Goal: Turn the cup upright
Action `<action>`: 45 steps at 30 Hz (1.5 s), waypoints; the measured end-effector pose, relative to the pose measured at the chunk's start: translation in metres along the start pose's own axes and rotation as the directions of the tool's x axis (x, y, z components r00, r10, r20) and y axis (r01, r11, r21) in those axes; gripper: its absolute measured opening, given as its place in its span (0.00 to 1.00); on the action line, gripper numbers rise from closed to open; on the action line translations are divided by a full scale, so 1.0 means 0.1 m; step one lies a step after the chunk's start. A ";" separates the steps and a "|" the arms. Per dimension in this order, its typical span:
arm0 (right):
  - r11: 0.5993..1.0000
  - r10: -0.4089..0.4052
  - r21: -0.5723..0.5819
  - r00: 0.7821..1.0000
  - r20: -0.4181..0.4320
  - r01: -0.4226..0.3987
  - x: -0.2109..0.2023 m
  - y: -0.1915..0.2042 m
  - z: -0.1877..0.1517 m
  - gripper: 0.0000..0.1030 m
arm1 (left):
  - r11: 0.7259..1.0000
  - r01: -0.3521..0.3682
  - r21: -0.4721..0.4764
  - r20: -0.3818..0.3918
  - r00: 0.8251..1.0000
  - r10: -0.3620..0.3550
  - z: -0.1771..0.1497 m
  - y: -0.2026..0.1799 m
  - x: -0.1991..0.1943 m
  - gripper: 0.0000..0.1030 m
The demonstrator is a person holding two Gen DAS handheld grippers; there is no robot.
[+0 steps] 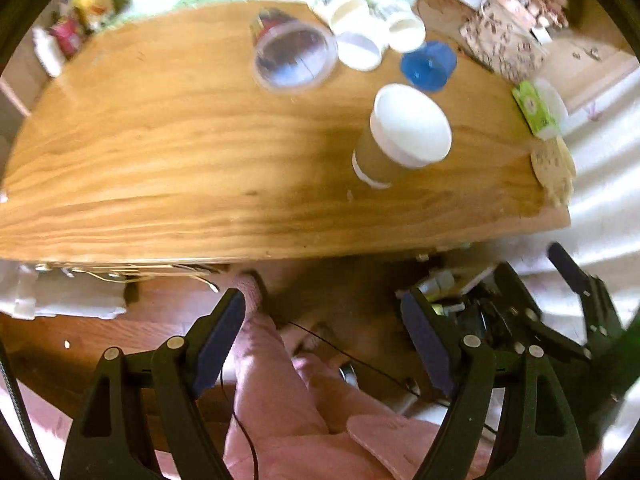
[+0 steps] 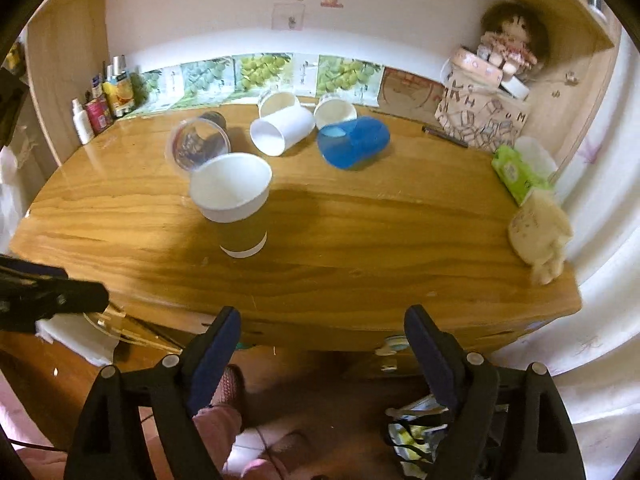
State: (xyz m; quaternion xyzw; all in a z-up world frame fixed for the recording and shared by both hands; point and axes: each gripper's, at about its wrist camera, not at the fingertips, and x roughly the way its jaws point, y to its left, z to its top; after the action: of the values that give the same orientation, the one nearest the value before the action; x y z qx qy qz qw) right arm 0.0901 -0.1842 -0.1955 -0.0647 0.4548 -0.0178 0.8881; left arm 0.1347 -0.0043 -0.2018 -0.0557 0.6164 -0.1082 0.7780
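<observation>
Paper cup upright on desk; both grippers back off the near edge.

Left gripper (image 1: 324, 344) gaped wide, held nothing; paper cup (image 2: 234, 204) stood mouth-up on wooden desk (image 2: 360, 232), well ahead and left of right gripper (image 2: 322, 356); it too spread wide, empty; blue cup (image 2: 354, 142) lay on its side beyond.

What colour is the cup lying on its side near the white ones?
Translucent blue cup; the right wrist view shows it best.
</observation>
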 end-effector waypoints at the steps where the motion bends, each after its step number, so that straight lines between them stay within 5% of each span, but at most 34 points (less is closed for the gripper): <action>1: 1.000 0.001 -0.009 1.000 0.004 -0.001 -0.07 -0.01 0.02 0.82 | 1.000 -0.013 -0.008 0.040 0.999 0.013 -0.04 -0.04 -0.10 0.81; 4: 0.999 0.034 -0.037 0.998 0.049 -0.032 -0.37 -0.05 0.05 0.85 | 0.999 -0.053 -0.007 0.121 0.991 0.053 -0.13 -0.11 -0.33 0.81; 9: 0.996 0.091 -0.025 0.992 0.082 -0.089 -0.78 -0.12 0.14 0.87 | 0.995 -0.091 -0.033 0.286 0.953 0.097 -0.29 -0.24 -0.75 0.81; 14: 0.980 0.196 -0.002 0.965 0.174 -0.199 -1.15 -0.22 0.20 0.87 | 0.987 -0.160 -0.030 0.424 0.892 0.157 -0.42 -0.40 -1.11 0.81; 17: 0.984 0.179 -0.032 0.952 0.248 -0.177 -1.36 -0.21 0.22 1.00 | 0.985 -0.166 -0.041 0.502 0.849 0.164 -0.50 -0.46 -1.29 0.83; 19: 0.983 0.183 -0.036 0.940 0.287 -0.180 -1.47 -0.22 0.23 1.00 | 0.985 -0.168 -0.048 0.546 0.821 0.166 -0.57 -0.49 -1.40 0.86; 21: 0.982 0.187 -0.024 0.930 0.318 -0.189 -1.55 -0.23 0.22 1.00 | 0.982 -0.180 -0.052 0.594 0.785 0.176 -0.63 -0.53 -1.51 0.86; 31: 0.983 0.116 0.085 0.900 0.420 -0.166 -1.76 -0.38 0.09 1.00 | 0.962 -0.266 -0.066 0.819 0.537 0.204 -0.98 -0.80 -1.92 1.00; 33: 0.981 0.106 0.101 0.893 0.438 -0.166 -1.78 -0.41 0.07 1.00 | 0.955 -0.289 -0.060 0.837 0.507 0.207 -1.02 -0.85 -1.94 1.00; 39: 0.982 0.094 0.100 0.871 0.483 -0.162 -1.84 -0.45 0.07 1.00 | 0.952 -0.297 -0.079 0.851 0.478 0.220 -1.05 -0.88 -1.99 1.00; 45: 0.983 0.100 0.088 0.869 0.485 -0.162 -1.83 -0.45 0.08 1.00 | 0.948 -0.303 -0.097 0.851 0.469 0.237 -1.05 -0.93 -1.97 1.00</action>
State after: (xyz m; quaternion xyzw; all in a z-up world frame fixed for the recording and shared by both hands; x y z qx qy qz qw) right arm -0.0096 -0.2120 -0.0378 0.0201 0.2226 0.0303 0.9742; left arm -0.0192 -0.0427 -0.0194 0.0227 0.1514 0.0366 0.9875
